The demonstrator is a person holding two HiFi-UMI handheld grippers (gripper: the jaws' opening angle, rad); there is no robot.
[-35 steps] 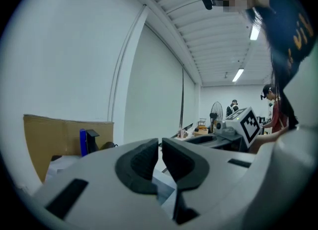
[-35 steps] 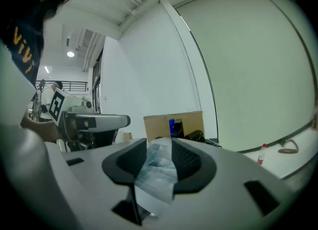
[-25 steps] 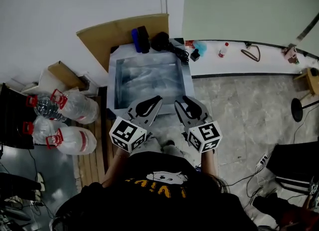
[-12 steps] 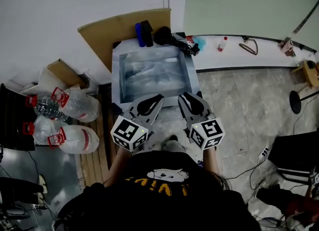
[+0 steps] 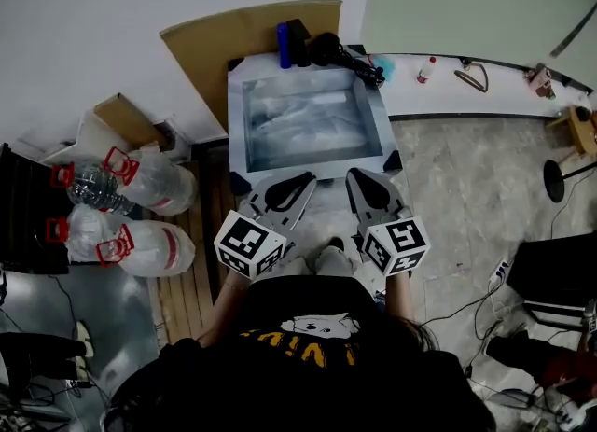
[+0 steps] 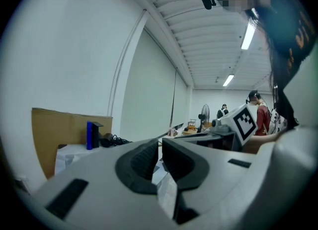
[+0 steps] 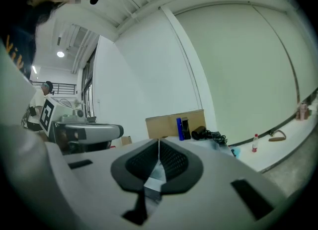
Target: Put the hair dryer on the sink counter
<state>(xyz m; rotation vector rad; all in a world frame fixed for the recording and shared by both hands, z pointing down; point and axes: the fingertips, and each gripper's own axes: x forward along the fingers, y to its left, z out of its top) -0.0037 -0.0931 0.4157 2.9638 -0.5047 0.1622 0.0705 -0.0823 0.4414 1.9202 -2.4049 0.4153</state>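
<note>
Sink: basin bare, set in the tabletop.

Hair dryer: black, lying on the tabletop at the sink's far rim, toward its right corner. Its cord is bunched just right of it.

A blue upright item and a black one stand just left of the hair dryer. A cardboard sheet leans behind the sink's far left corner. Water bottles lie on the floor left of the sink.

Left gripper: at the sink's near rim, well apart from the hair dryer. Jaws a narrow gap apart, nothing between them.

Right gripper: beside it at the near rim. Jaws have just been closing and now meet, holding nothing.
</note>
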